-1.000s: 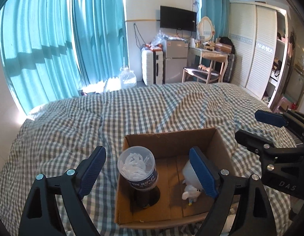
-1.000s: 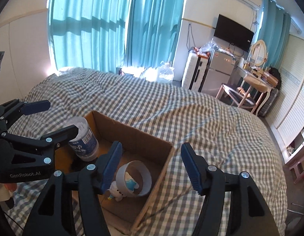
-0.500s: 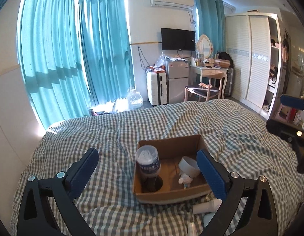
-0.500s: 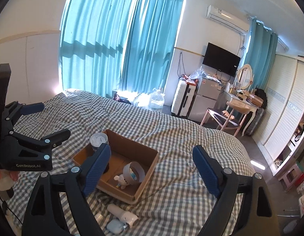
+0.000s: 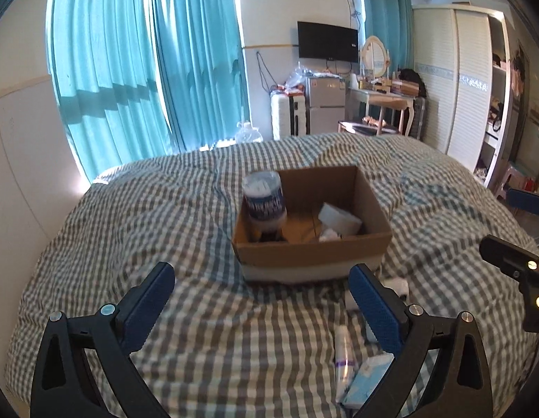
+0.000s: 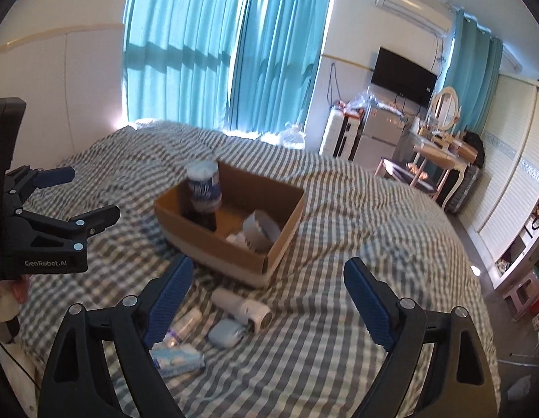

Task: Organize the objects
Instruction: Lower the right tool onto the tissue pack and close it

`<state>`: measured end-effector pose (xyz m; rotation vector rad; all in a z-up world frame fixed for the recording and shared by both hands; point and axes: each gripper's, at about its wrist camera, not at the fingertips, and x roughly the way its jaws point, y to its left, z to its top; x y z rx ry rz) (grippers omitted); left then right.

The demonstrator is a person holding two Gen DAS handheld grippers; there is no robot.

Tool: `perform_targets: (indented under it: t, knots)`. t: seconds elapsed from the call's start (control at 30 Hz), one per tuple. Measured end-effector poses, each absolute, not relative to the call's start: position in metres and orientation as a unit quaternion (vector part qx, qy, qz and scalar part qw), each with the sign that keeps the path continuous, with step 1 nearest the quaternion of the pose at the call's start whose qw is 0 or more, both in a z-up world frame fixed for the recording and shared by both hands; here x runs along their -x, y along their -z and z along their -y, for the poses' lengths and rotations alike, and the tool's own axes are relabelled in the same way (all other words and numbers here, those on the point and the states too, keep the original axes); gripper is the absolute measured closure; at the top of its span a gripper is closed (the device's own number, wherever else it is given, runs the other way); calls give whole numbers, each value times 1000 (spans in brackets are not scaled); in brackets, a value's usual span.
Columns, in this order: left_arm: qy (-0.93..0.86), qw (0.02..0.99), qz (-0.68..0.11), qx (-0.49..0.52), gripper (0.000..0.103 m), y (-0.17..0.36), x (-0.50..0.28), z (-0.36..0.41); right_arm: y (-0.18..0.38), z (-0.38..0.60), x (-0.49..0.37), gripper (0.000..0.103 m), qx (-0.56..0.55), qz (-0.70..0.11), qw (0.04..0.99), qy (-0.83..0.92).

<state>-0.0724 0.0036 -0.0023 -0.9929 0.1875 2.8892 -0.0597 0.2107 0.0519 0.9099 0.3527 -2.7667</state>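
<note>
Right wrist view: a cardboard box (image 6: 231,224) is seen on a gray-and-white checked bedspread (image 6: 356,237), with a clear lidded jar (image 6: 203,188) standing upright at its left end and a gray ring-shaped item (image 6: 260,231) lying beside a small white object at the other. Four loose things are spread on the fabric just in front of the box: a white cylindrical device (image 6: 241,306), a pale blue rounded case (image 6: 226,332), a slim white tube (image 6: 184,324) and a soft blue-and-white packet (image 6: 177,360).

Both tools are held released and empty, the right gripper (image 6: 266,299) with its jaws spread wide above the loose items, the left gripper (image 5: 262,304) likewise open before the box (the tube (image 5: 343,355) and packet (image 5: 368,378) are seen near its right finger).

All four items are judged light. The white device looks hard and smooth, possibly slippery, and is best taken across the middle of its barrel. The tube is narrow and likely to roll, so a grip across its width is advised. The packet is expected to crumple and is best pinched by its long edges. The soft bedding is likely to give under any downward press.
</note>
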Motion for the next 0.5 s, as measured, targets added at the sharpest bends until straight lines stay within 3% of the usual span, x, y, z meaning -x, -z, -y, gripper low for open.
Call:
perform_targets:
  t: [0.3,0.5]
  knots:
    - [-911,30,-96,401,0,86,62,-12,38,-191,47,14,-382,-118,167,901]
    - [-903,31,-77,421,0,105,47,12,82,-176,45,14,-426,-111,208,873]
